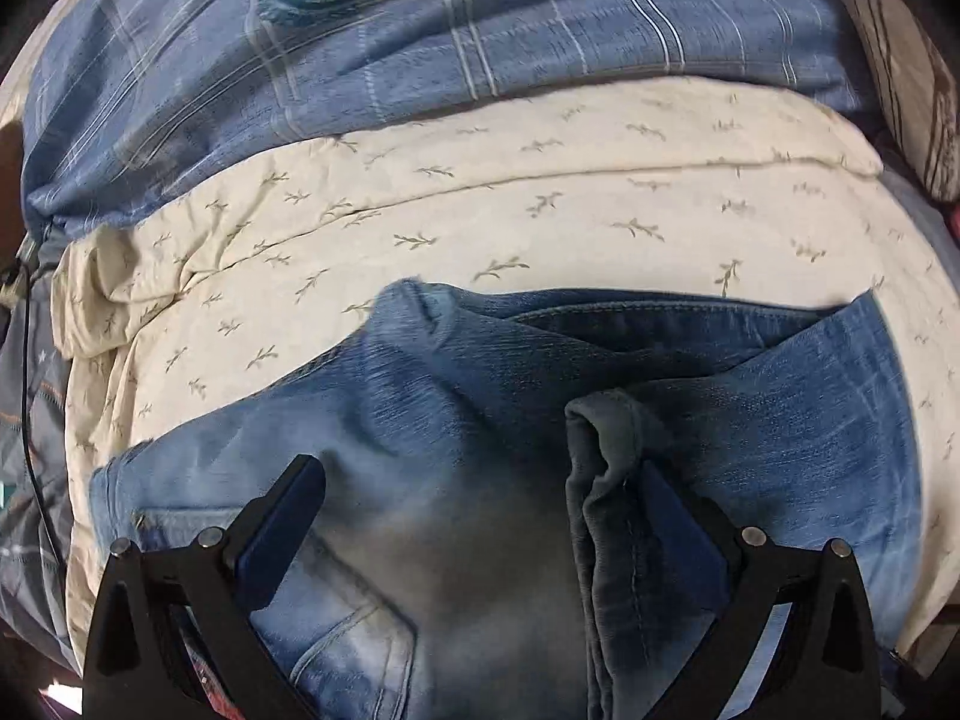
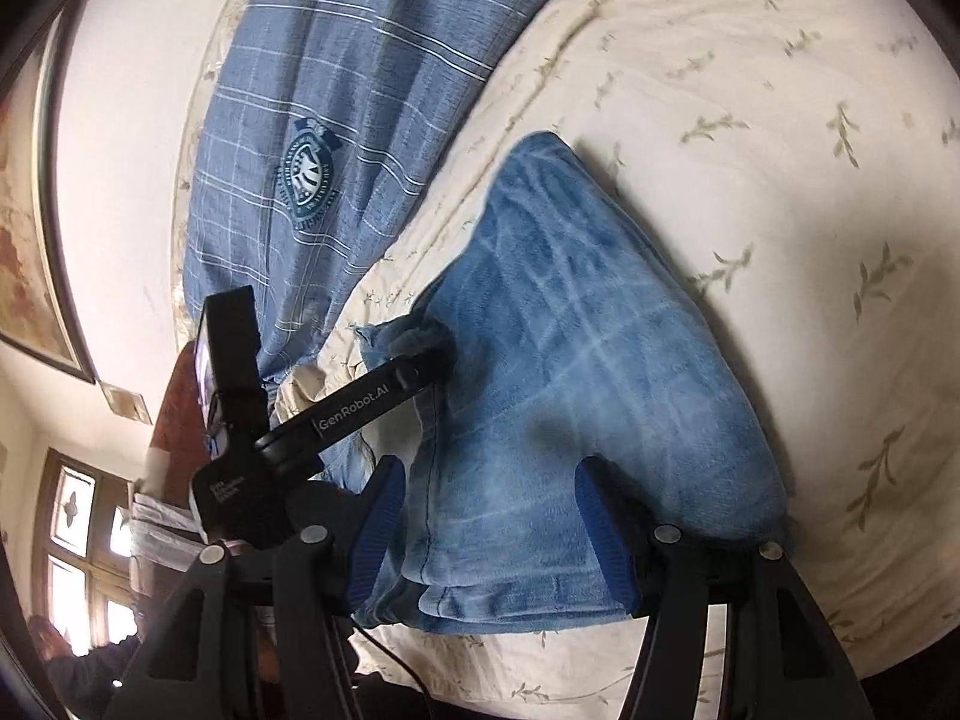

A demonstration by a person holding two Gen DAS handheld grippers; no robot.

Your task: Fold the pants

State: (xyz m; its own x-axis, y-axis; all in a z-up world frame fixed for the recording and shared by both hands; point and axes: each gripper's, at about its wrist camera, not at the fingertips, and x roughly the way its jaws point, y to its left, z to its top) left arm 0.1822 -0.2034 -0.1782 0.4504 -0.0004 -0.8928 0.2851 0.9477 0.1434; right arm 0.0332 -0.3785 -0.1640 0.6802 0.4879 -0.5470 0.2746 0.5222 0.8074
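jeans [image 1: 456, 450] lie folded on cream bedspread [image 1: 540, 210].

Cream leaf-print bedsheet [image 1: 540, 210]; blue plaid quilt [image 1: 420, 60] with round crest [image 2: 309, 175]; framed picture [image 2: 30, 276]; window [image 2: 84, 540].

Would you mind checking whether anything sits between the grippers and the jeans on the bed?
Nothing visible does. The left gripper and the right gripper are both open directly over the jeans, with denim between their fingers.
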